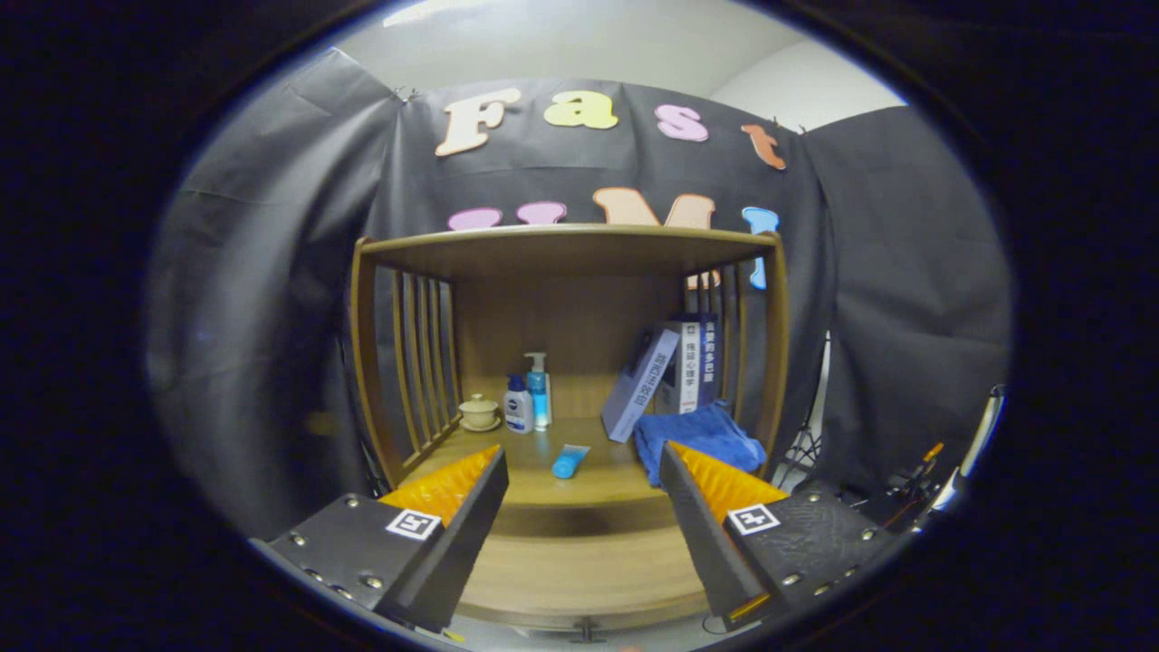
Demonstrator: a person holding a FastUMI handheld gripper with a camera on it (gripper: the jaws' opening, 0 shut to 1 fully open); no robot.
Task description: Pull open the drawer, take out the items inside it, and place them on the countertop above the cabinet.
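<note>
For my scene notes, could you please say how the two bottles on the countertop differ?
The white bottle is squat with a blue cap; the blue pump bottle is taller, slimmer and topped by a white pump. Both stand upright, side by side, beyond the open gripper, right of the small lidded cup.
</note>
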